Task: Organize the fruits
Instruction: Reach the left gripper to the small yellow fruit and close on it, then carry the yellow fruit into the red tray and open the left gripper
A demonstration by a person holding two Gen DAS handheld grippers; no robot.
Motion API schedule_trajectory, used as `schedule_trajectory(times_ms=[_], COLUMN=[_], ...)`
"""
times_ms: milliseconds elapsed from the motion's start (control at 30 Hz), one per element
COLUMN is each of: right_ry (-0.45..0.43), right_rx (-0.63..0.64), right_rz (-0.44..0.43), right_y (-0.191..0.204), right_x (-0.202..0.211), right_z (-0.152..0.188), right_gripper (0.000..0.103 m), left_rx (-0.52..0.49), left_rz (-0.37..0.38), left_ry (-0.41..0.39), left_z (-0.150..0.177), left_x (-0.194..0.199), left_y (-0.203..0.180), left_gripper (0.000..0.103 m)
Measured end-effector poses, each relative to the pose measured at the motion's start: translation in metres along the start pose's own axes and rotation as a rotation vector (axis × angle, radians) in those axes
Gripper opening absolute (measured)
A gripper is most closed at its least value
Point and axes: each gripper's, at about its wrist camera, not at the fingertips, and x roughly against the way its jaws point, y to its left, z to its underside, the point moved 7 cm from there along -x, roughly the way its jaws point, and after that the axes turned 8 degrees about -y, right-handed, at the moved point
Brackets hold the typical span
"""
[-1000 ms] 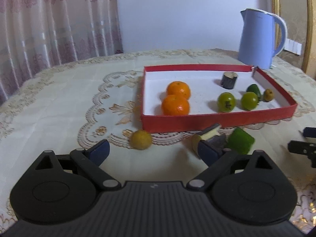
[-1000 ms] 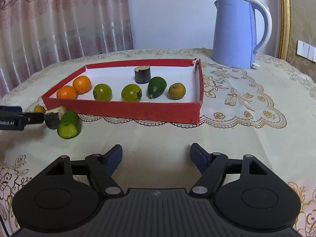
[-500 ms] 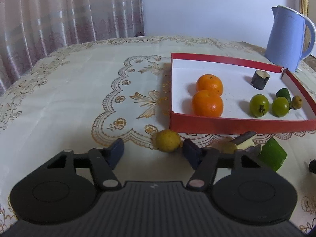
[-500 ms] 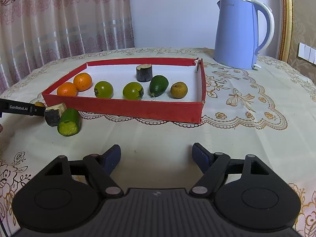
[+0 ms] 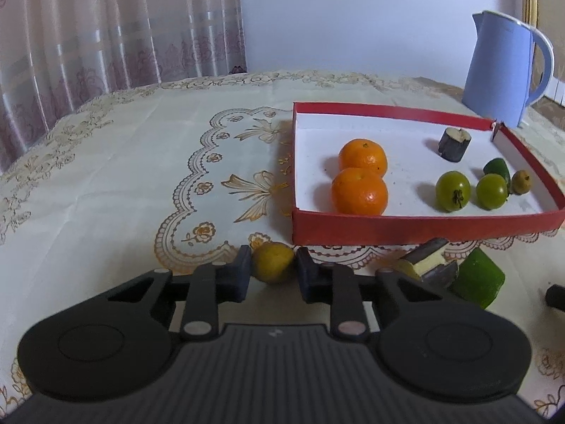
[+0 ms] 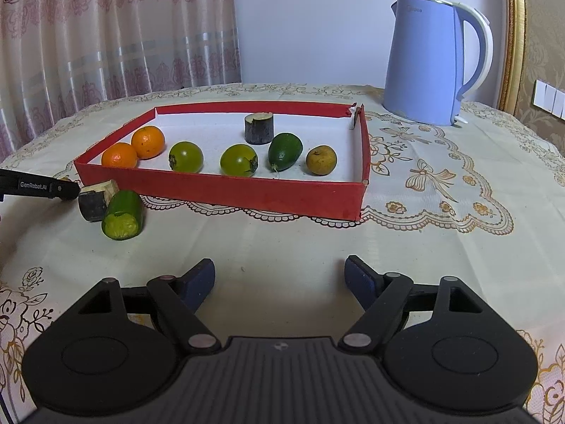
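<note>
The left hand-held gripper [image 5: 272, 268] has its jaws closed on a small yellow fruit [image 5: 272, 262], a pad pressing each side. The fruit is round, dull yellow with a slightly rough skin, and sits on the bench [image 5: 106, 190] just in front of the near left corner of the red tray [image 5: 423, 228], outside it. The jaws have just been closing around it.

The tray is shallow, with red walls and a white floor. Inside it, by the left wall, two oranges [image 5: 360, 190] touch each other. To their right lie two round green fruits [image 5: 453, 190], then a darker green oval fruit [image 6: 284, 151] and a small brownish-yellow fruit [image 6: 321, 160] near the right wall. A short dark stump with a pale cut top [image 6: 259, 128] stands upright toward the tray's far wall.

Outside the tray, in front of its near wall and right of the yellow fruit, a dark piece with a pale cut face [image 6: 97, 196] lies touching a green piece with a rough cut end [image 6: 123, 215].

The right hand-held gripper [image 6: 279, 279] is spread wide over bare cloth in front of the tray, nothing between its jaws. A blue kettle [image 6: 429, 67] stands beyond the tray's far right corner.
</note>
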Motion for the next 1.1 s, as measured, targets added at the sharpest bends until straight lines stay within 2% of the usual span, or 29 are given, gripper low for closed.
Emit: schedule_trajectory(times_ms=[700,1100], right_ry=[0.003,0.007], right_rx=[0.013,0.017], right_rz=[0.005,0.015], right_y=[0.002,0.001], right_x=[-0.001,-0.002], right_z=[0.001,0.002], right_gripper=[0.082,0.085], left_rx=[0.001,-0.040], left_rz=[-0.026,0.048], left_ry=[-0.017,-0.095], left_z=[-0.008,-0.045], left_x=[0.012,0.028], left_y=[-0.003,-0.031], left_gripper=[0.024,0.024])
